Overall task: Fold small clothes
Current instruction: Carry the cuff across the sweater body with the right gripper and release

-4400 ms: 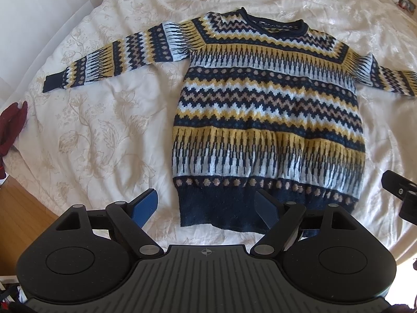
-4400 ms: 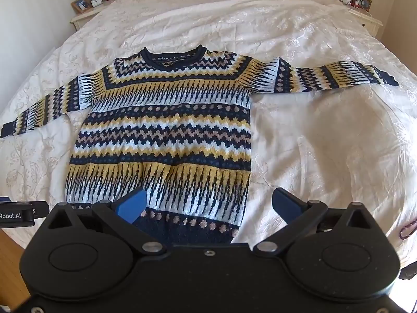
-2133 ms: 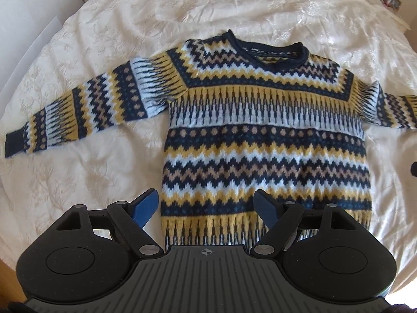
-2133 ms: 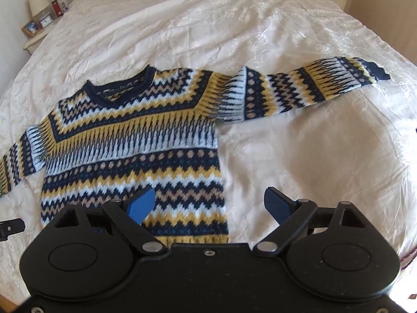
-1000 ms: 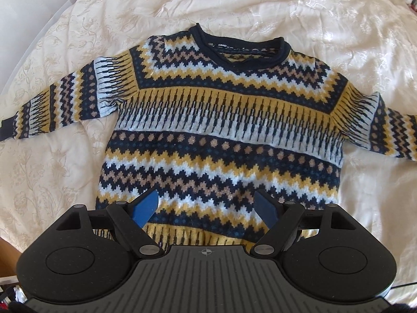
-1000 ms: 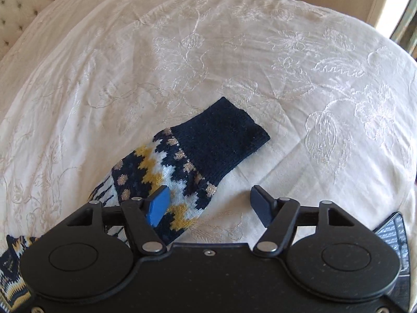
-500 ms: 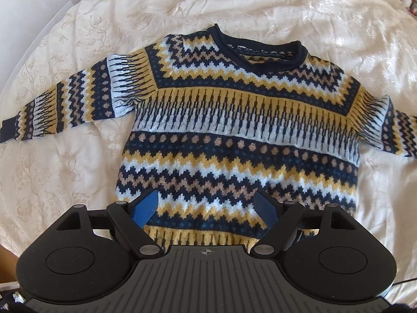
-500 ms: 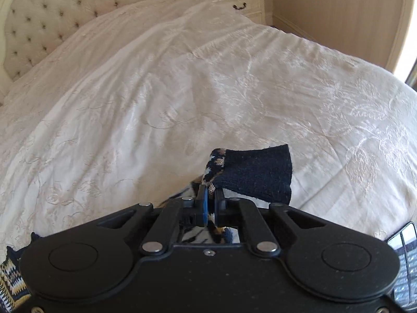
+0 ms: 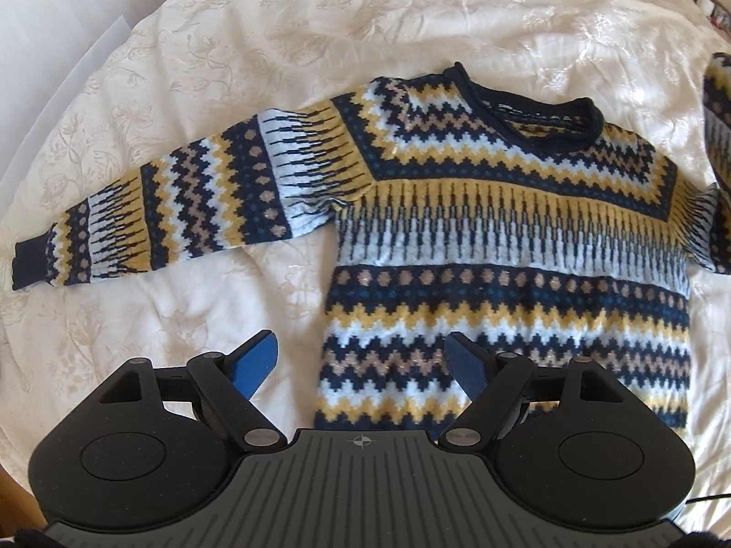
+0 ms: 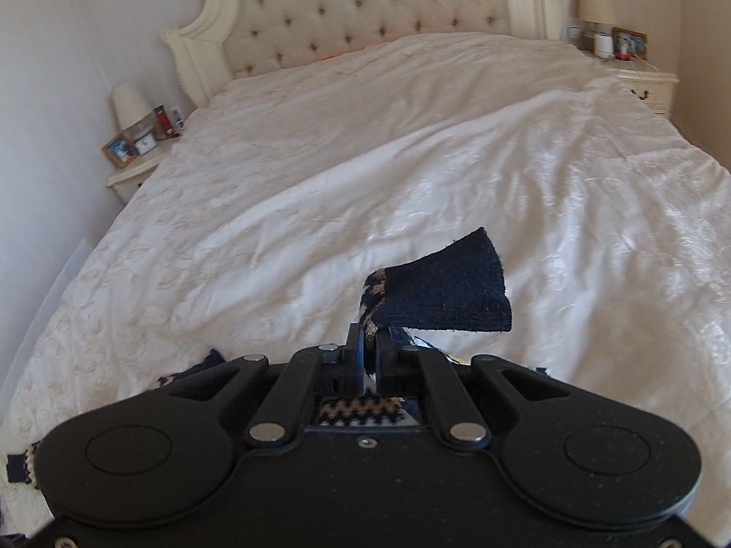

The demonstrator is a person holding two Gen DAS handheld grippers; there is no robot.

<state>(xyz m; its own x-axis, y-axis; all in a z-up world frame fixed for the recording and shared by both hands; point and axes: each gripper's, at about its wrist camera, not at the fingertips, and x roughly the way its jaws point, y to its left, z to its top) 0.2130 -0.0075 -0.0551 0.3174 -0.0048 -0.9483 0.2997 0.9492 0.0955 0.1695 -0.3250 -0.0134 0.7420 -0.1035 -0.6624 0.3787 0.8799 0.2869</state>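
Sweater [image 9: 507,246] lies flat on the bed [image 9: 320,23]. Right gripper [image 10: 368,342] pinches its navy cuff [image 10: 445,294], lifted. Left gripper [image 9: 361,360] hovers, fingers spread.

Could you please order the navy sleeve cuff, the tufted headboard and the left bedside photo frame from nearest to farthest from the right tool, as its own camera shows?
1. Navy knitted sleeve cuff, clamped at the right tool.
2. Wooden photo frame, far left on the nightstand.
3. Cream tufted headboard, at the bed's far end.
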